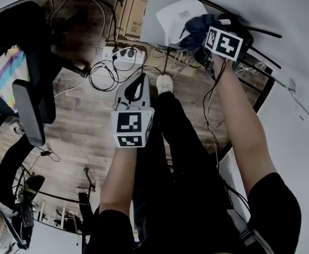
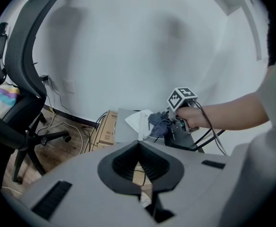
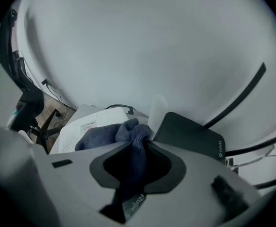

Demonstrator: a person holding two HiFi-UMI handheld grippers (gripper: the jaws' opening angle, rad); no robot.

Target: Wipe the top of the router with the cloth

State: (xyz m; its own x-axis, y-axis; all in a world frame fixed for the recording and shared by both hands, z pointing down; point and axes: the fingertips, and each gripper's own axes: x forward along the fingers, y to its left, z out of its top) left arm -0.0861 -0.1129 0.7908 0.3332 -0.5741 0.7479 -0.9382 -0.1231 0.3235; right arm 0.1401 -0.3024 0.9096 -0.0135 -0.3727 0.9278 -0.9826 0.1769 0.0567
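Right tongs (image 3: 137, 148) clamped on dark blue cloth (image 3: 102, 137) — fold pinched between jaws, rest of cloth bunched on top of flat white router (image 1: 176, 14), toward its right end in head view. Router sits near wall, beside brown cardboard box (image 1: 134, 7); black flat device (image 3: 191, 137) just beside cloth. Left tongs (image 2: 138, 145) closed, nothing between — held above wooden floor (image 1: 85, 120), well apart from router. Black office chair (image 2: 22, 103) at left.
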